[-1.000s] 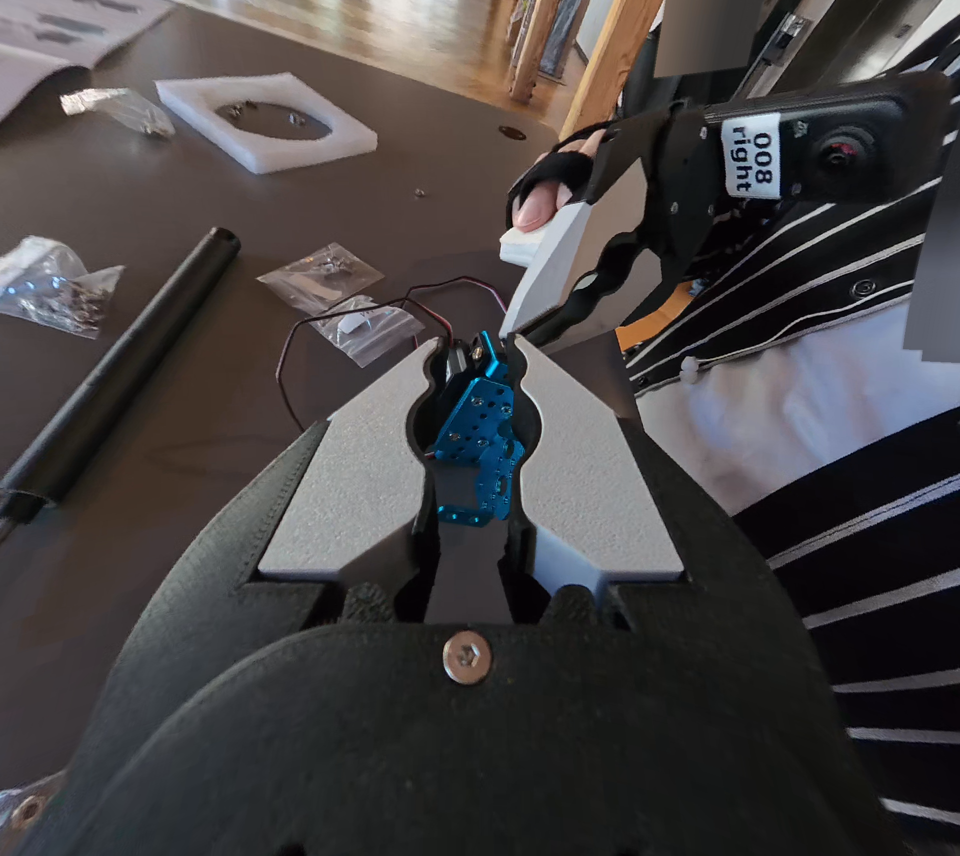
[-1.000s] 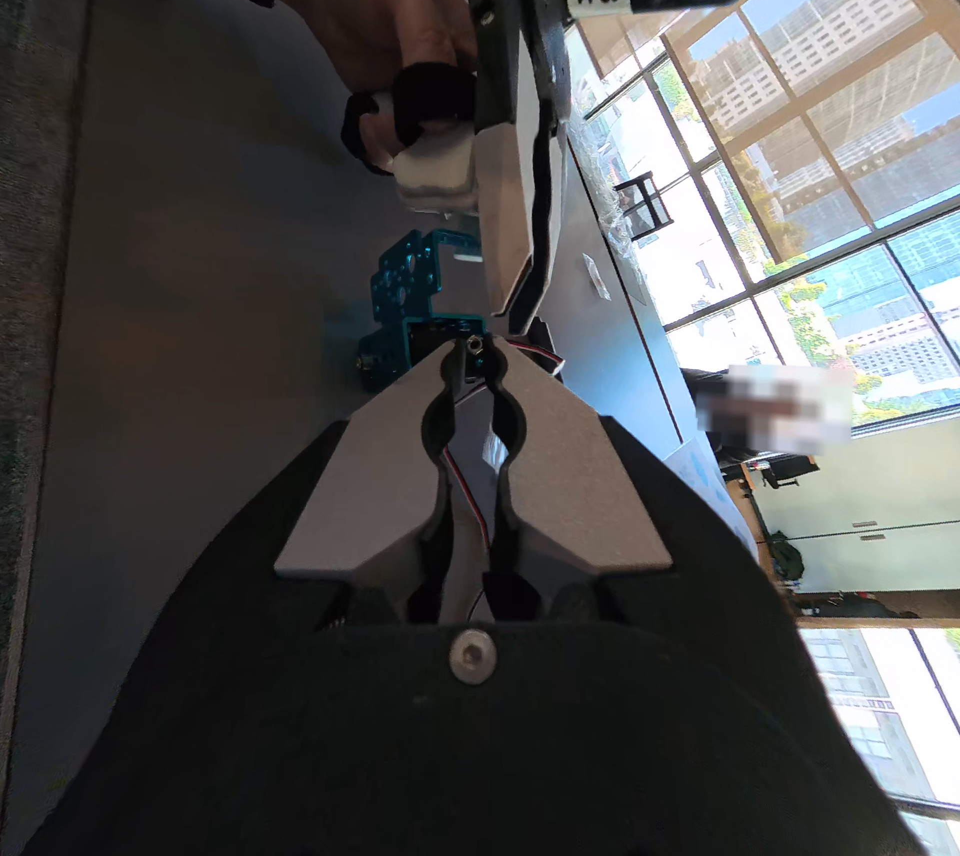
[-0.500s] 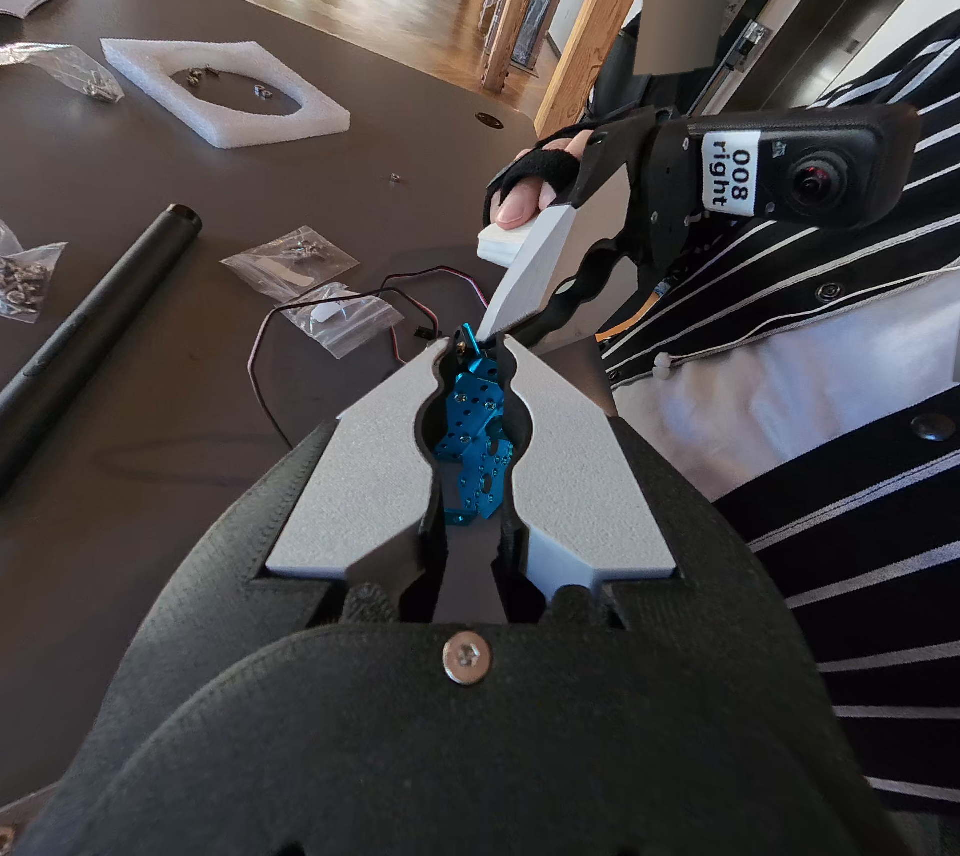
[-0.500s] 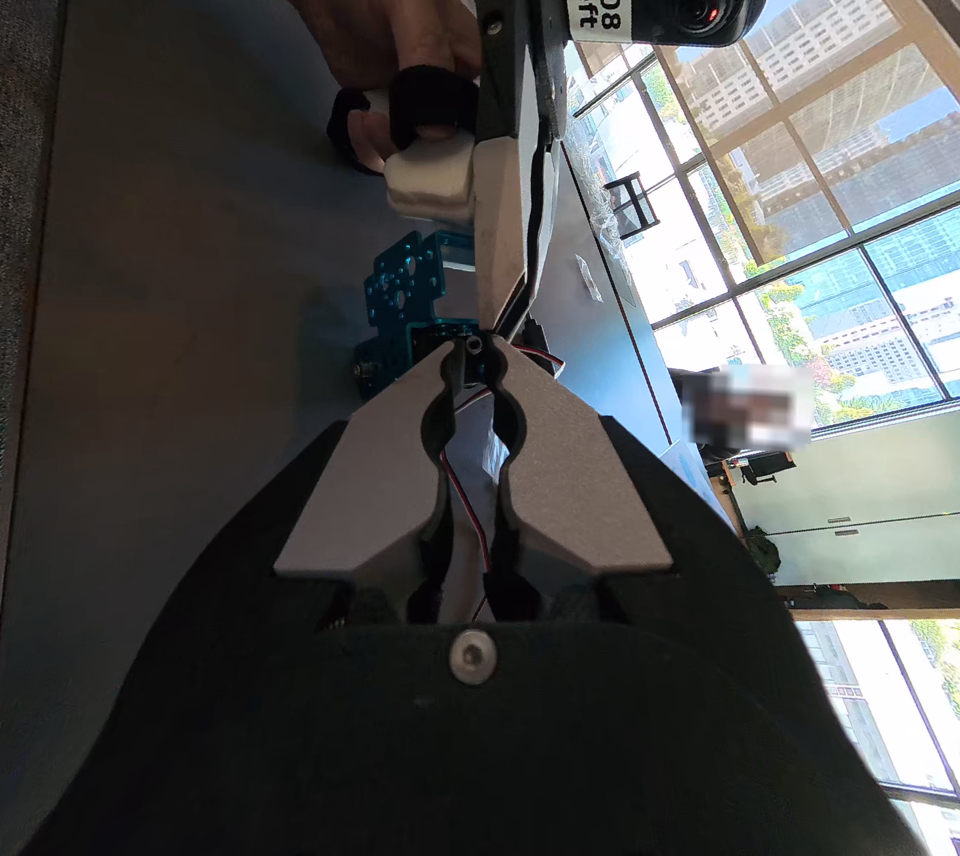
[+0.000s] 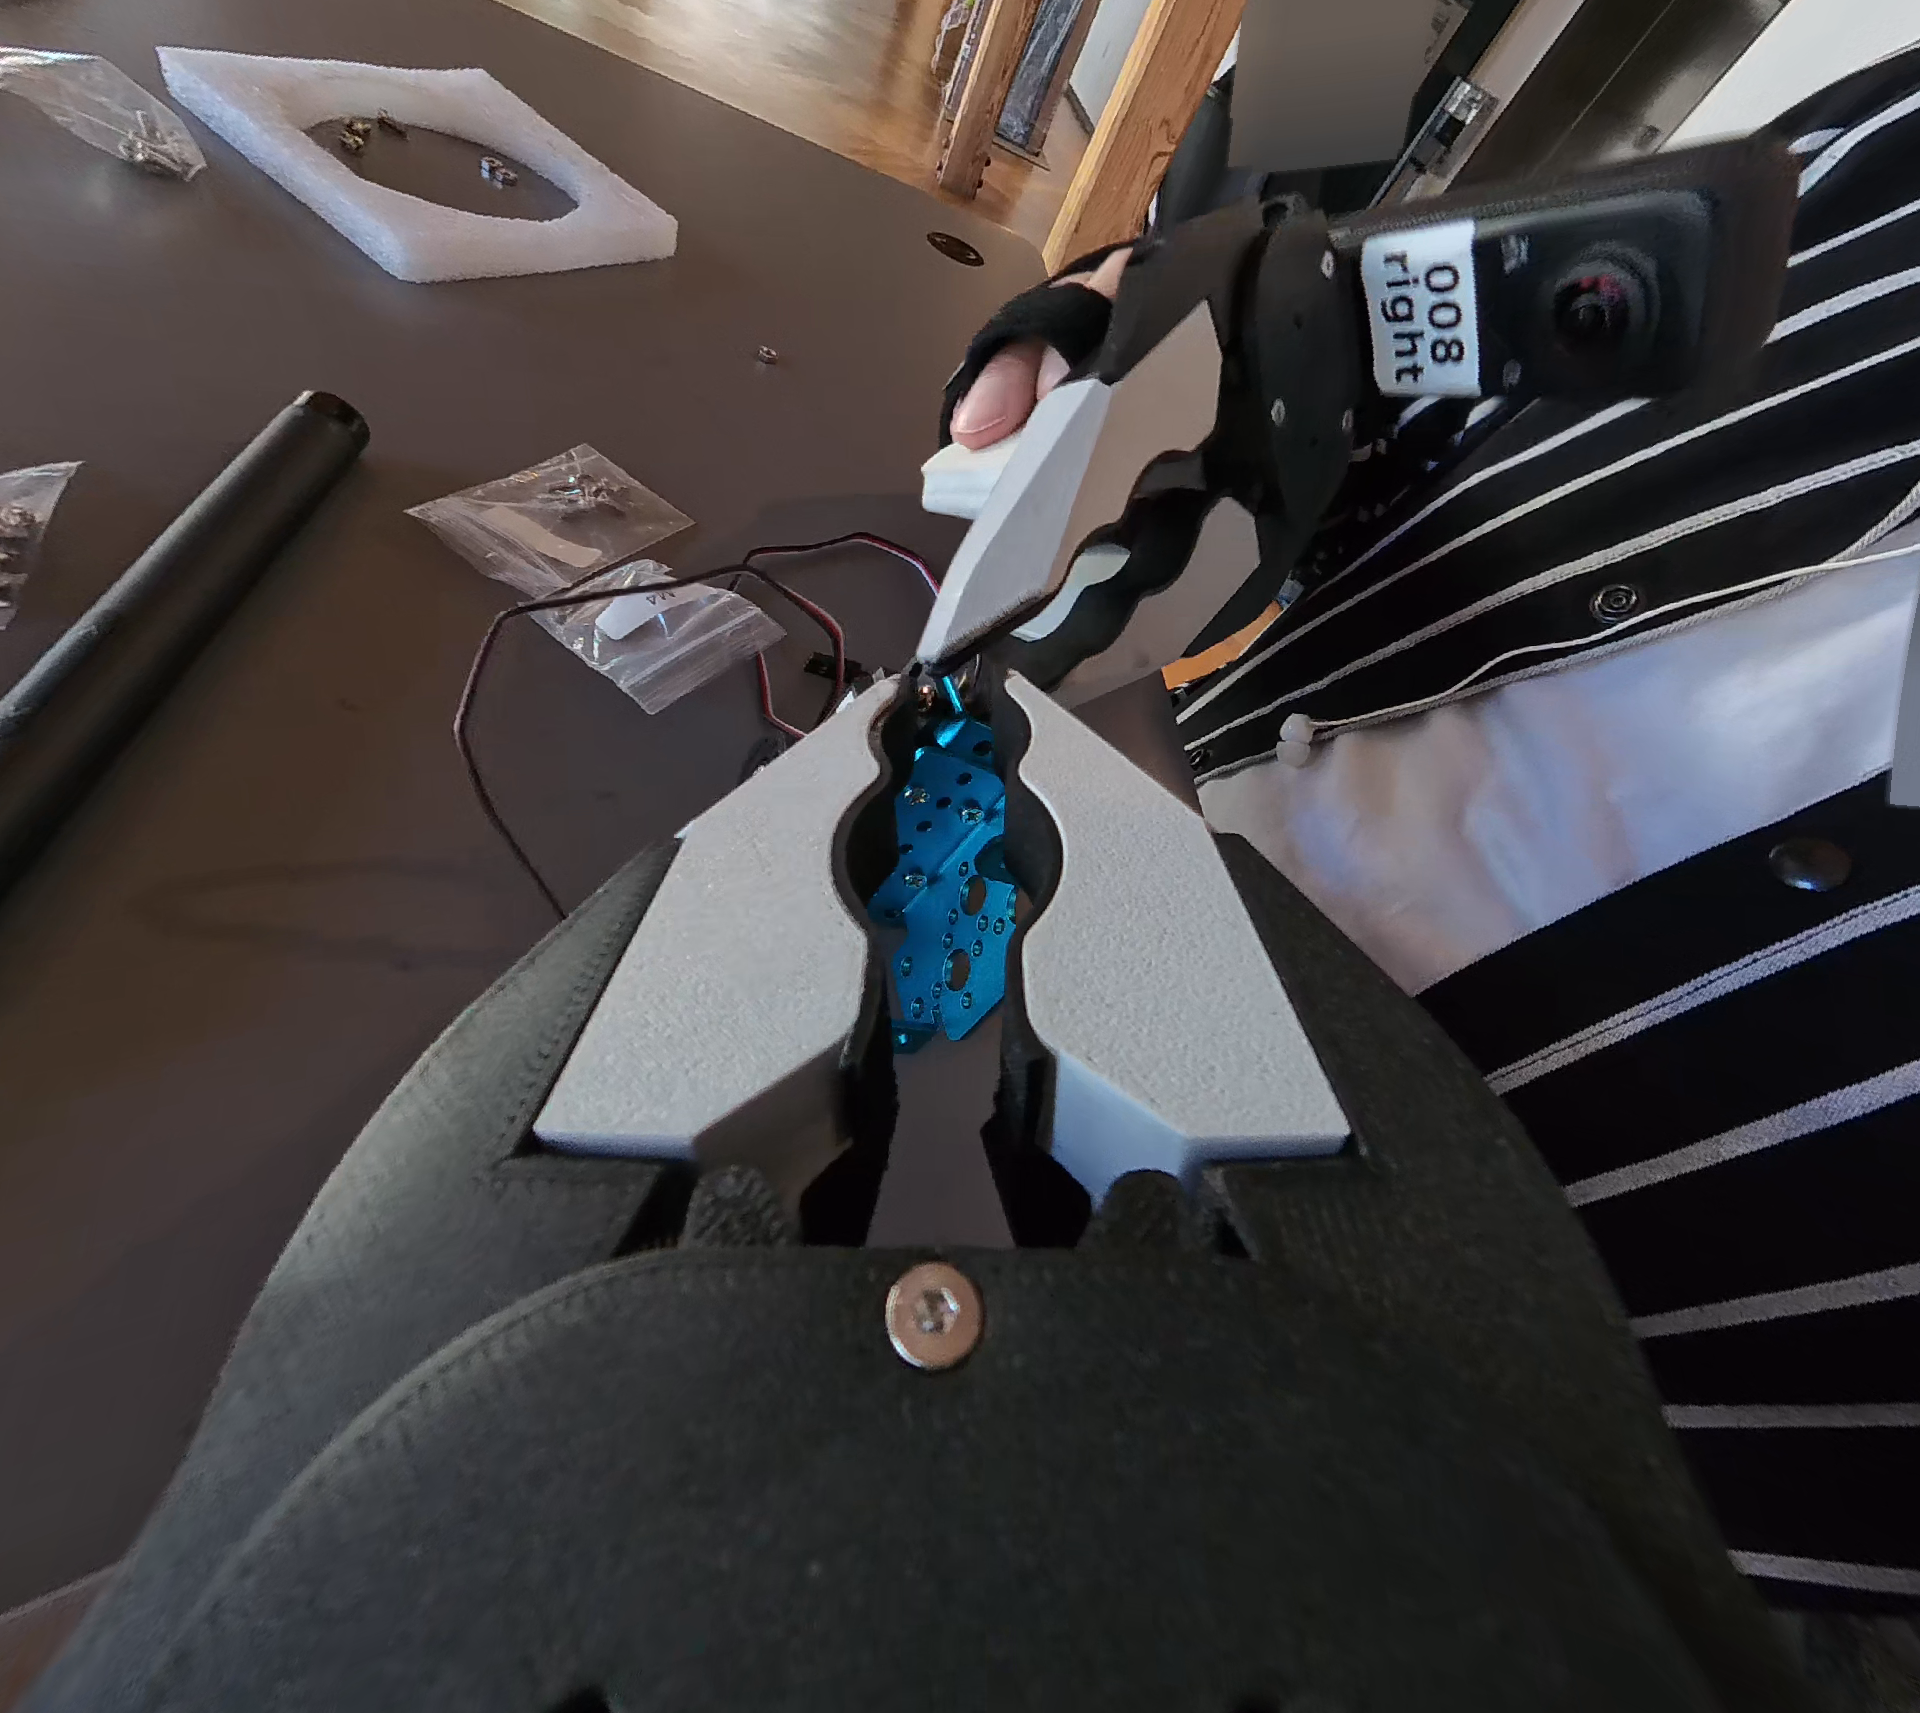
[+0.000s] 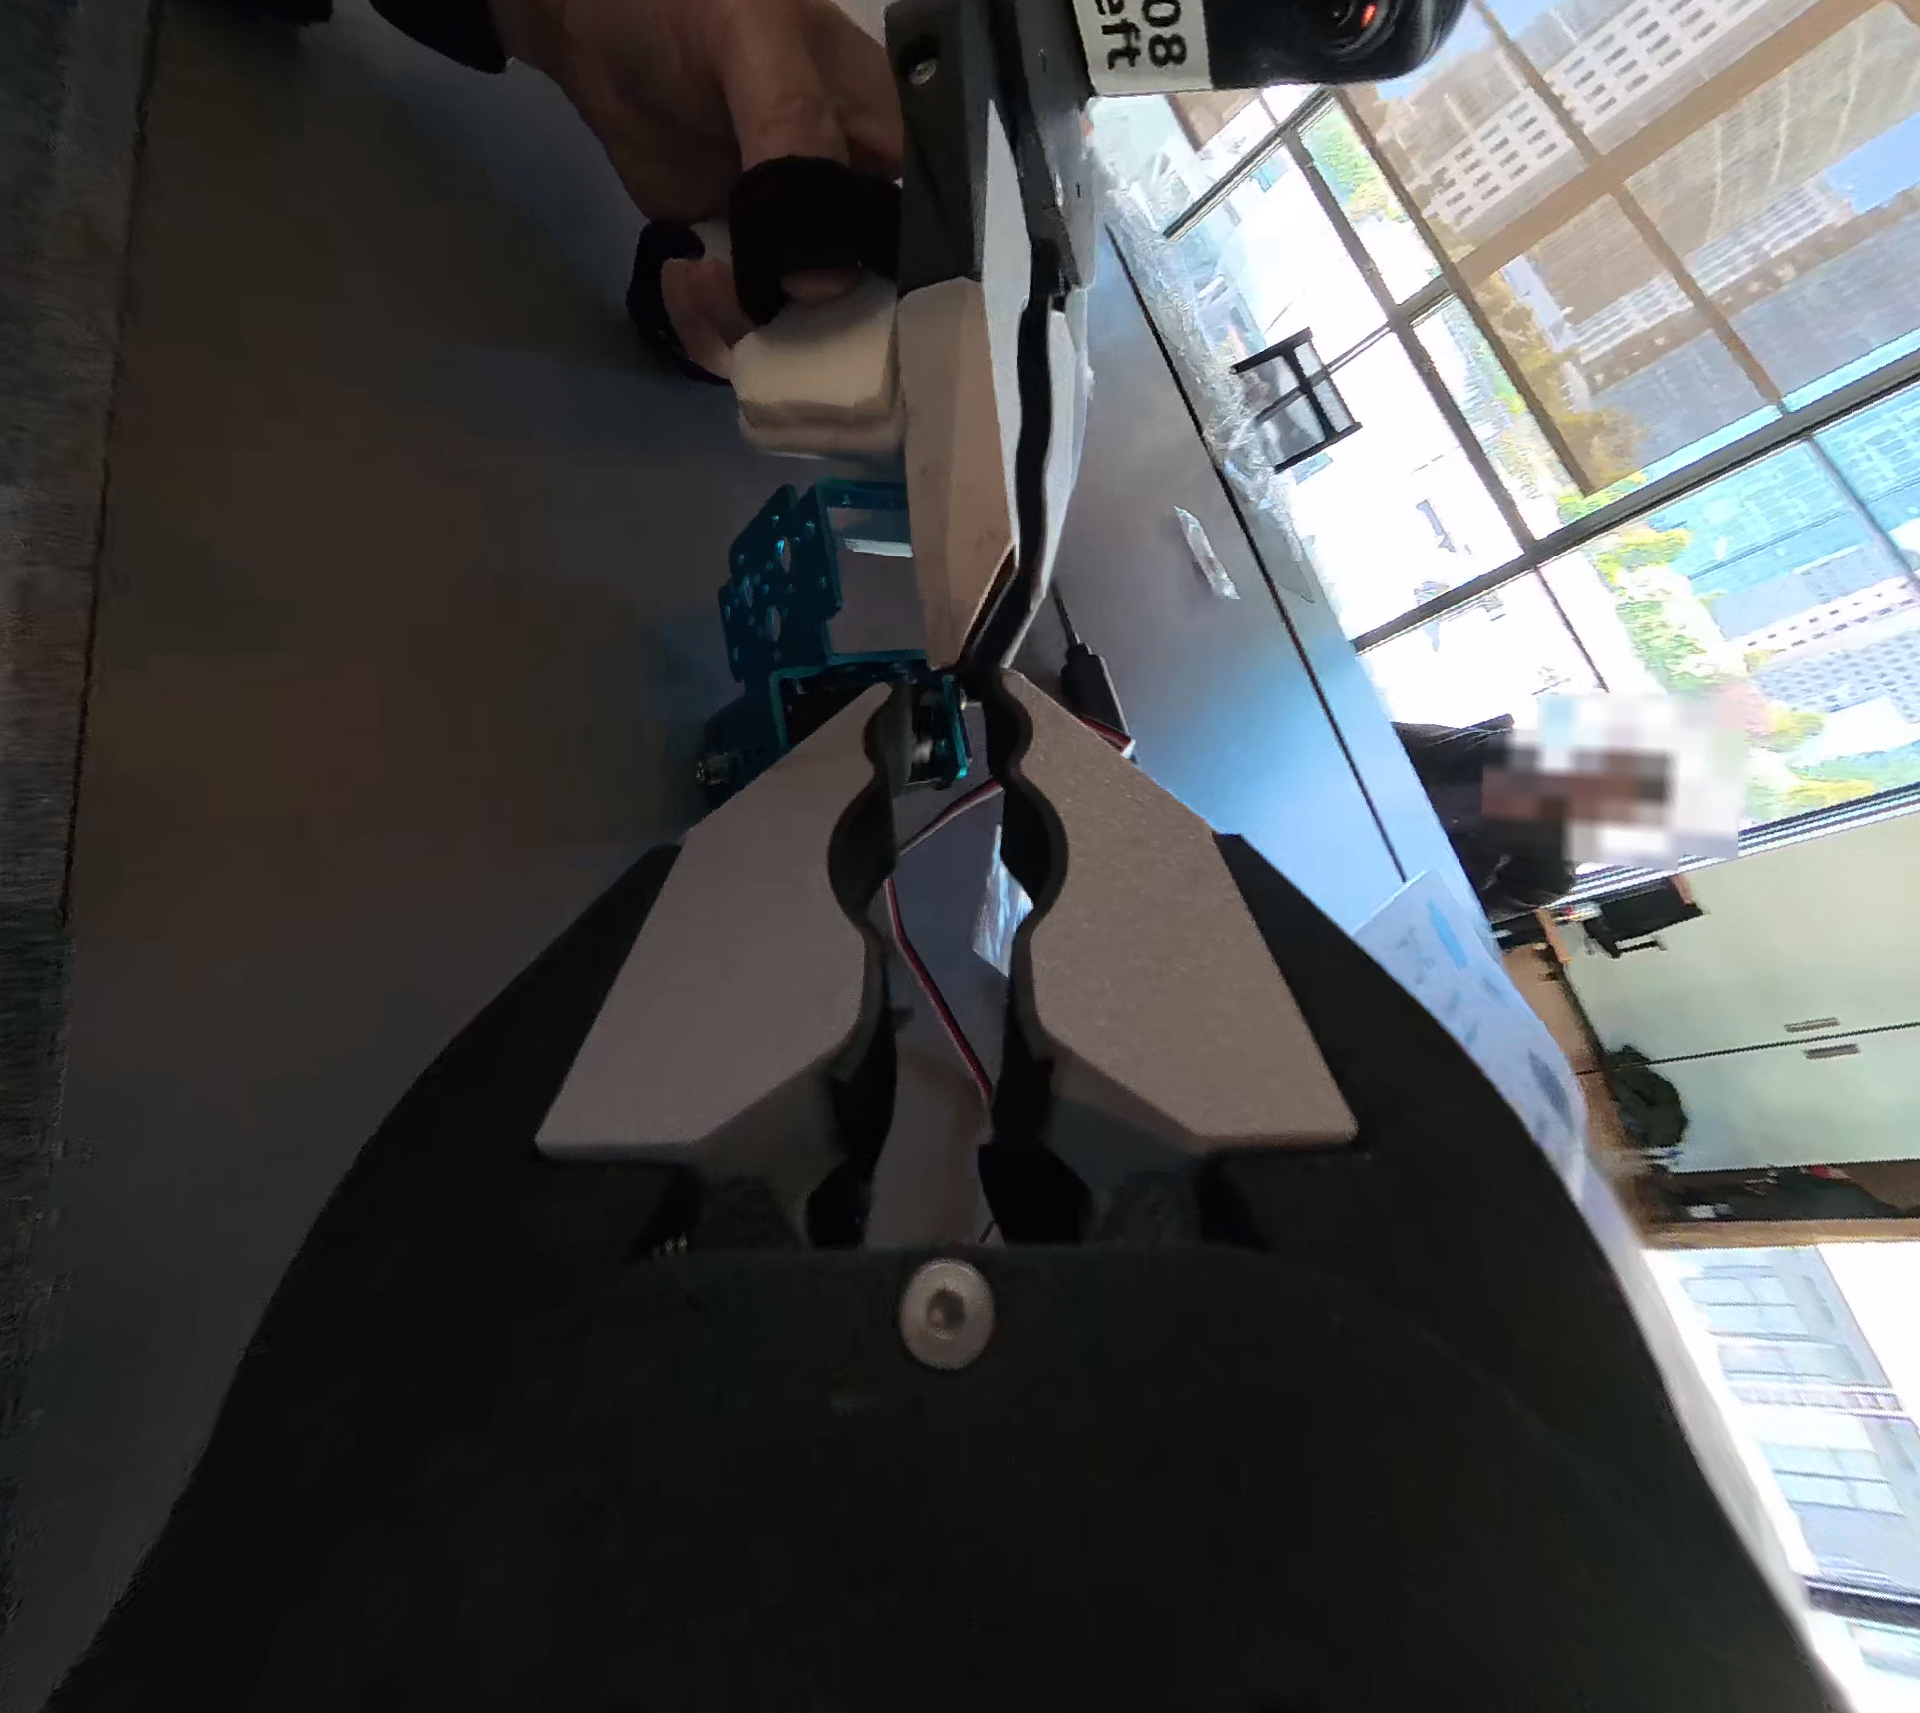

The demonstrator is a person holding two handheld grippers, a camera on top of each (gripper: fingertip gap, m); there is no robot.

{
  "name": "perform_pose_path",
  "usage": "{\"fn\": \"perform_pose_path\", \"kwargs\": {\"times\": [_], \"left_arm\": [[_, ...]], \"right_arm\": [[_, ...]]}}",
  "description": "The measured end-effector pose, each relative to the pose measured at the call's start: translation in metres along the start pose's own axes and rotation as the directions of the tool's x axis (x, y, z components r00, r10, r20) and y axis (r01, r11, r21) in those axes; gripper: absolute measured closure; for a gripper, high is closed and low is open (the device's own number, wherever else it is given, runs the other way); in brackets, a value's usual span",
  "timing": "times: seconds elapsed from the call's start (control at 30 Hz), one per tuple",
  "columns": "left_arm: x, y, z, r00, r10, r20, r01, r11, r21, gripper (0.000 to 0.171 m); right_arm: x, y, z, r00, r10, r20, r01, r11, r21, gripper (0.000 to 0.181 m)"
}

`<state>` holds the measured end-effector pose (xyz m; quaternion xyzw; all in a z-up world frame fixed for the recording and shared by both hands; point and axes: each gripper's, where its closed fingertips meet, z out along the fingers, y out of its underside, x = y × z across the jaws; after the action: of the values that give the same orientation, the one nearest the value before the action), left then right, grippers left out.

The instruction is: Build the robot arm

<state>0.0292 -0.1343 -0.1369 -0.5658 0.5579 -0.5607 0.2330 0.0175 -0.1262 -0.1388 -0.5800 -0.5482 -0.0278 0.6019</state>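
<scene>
My left gripper (image 5: 940, 692) is shut on a blue perforated metal bracket (image 5: 940, 894) with a black servo at its far end, held just above the dark table (image 5: 260, 884). The servo's red, brown and black wires (image 5: 623, 598) trail over the table. My right gripper (image 6: 943, 699) meets it tip to tip. Its jaws stand a narrow gap apart around the servo's black end (image 6: 925, 733), which lies against the left finger. The wires (image 6: 940, 1009) run back between my right fingers. The bracket (image 6: 784, 583) and left gripper (image 6: 971, 661) show in the right wrist view, the right gripper (image 5: 935, 661) in the left.
Small plastic bags of hardware (image 5: 551, 510) (image 5: 665, 624), a white foam frame (image 5: 416, 157) holding screws, a black tube (image 5: 156, 593) and a loose nut (image 5: 767, 354) lie on the table. A person in a striped garment (image 5: 1662, 832) is close on the right.
My right gripper's jaws have parted a little and moved forward over the servo's end. The left gripper stays shut on the bracket and has tilted slightly.
</scene>
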Motion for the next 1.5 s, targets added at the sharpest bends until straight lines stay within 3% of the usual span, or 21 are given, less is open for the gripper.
{"fn": "perform_pose_path", "kwargs": {"times": [0.33,0.47,0.53,0.7,0.8,1.03,1.17,1.27,1.33,1.43,1.5], "left_arm": [[-0.002,0.0,0.0,1.0,-0.013,0.004,0.013,1.0,0.003,0.161],[-0.004,0.0,0.001,1.0,-0.008,0.023,0.008,1.0,0.002,0.166],[-0.005,0.0,0.001,1.0,-0.009,0.027,0.009,1.0,0.002,0.167],[-0.007,0.0,0.0,0.999,-0.015,0.037,0.015,1.0,0.005,0.167],[-0.007,0.0,0.001,0.999,-0.01,0.04,0.01,1.0,0.001,0.166],[-0.007,0.0,0.001,0.999,-0.005,0.04,0.005,1.0,-0.002,0.165],[-0.007,0.0,0.001,0.999,-0.006,0.039,0.006,1.0,-0.002,0.165],[-0.006,0.001,0.001,0.999,0.0,0.037,0.0,1.0,-0.003,0.165],[-0.005,0.001,0.001,0.999,0.005,0.035,-0.005,1.0,-0.004,0.165],[-0.003,0.001,0.001,0.999,0.016,0.033,-0.016,1.0,-0.004,0.165],[-0.003,0.001,0.001,0.999,0.02,0.034,-0.02,1.0,-0.003,0.165]], "right_arm": [[0.009,0.007,-0.005,0.991,0.128,0.048,-0.129,0.991,0.017,0.162],[0.036,0.017,-0.019,0.958,0.286,0.019,-0.287,0.956,0.067,0.163],[0.045,0.02,-0.028,0.917,0.394,0.062,-0.399,0.911,0.103,0.168],[0.038,0.04,-0.05,0.856,0.498,0.14,-0.499,0.866,-0.031,0.17],[-0.015,0.03,-0.082,0.807,0.466,0.363,-0.448,0.883,-0.137,0.169],[-0.064,0.053,-0.102,0.684,0.577,0.447,-0.443,0.815,-0.373,0.17],[-0.067,0.058,-0.1,0.758,0.433,0.488,-0.225,0.875,-0.428,0.169],[-0.066,0.06,-0.103,0.748,0.233,0.622,0.04,0.919,-0.392,0.167],[-0.066,0.06,-0.101,0.698,0.12,0.705,0.179,0.925,-0.335,0.167],[-0.072,0.054,-0.098,0.595,0.162,0.787,0.194,0.921,-0.337,0.163],[-0.073,0.054,-0.096,0.567,0.181,0.803,0.195,0.918,-0.344,0.166]]}}
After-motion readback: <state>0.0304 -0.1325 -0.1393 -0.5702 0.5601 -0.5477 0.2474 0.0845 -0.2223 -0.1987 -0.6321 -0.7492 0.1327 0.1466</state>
